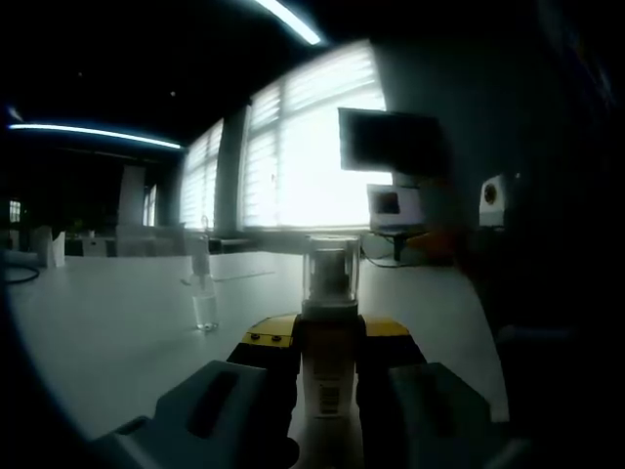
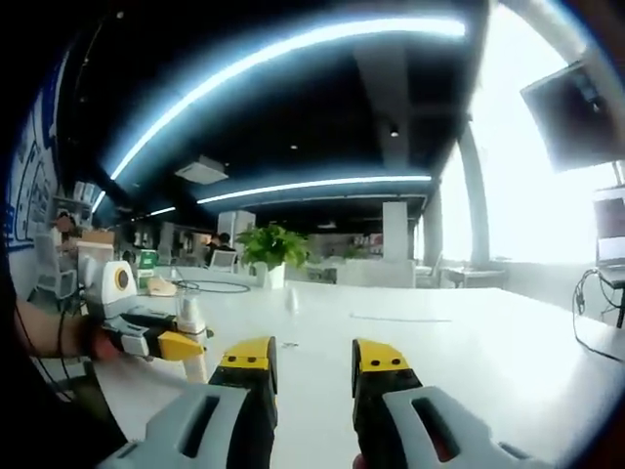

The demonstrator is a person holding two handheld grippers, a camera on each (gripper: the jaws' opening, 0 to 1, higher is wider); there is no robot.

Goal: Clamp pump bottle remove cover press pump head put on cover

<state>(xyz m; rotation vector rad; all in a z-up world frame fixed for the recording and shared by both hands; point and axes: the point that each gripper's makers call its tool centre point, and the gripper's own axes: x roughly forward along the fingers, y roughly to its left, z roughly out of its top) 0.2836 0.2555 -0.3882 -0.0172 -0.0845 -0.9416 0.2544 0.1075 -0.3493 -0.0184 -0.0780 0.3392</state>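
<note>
Gripping barcode-labelled pump bottle (image 1: 328,332), text unreadable

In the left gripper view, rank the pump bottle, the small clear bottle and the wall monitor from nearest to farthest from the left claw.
1. Pump bottle: clamped in the left claw.
2. Small clear bottle: left, on the table.
3. Wall monitor: upper right, by the window.

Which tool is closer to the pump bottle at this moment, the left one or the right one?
Left. The left tool is shut on the pump bottle, gripping its body between both jaws. The right tool is open and empty, off to the side of the bottle over the white table.
</note>
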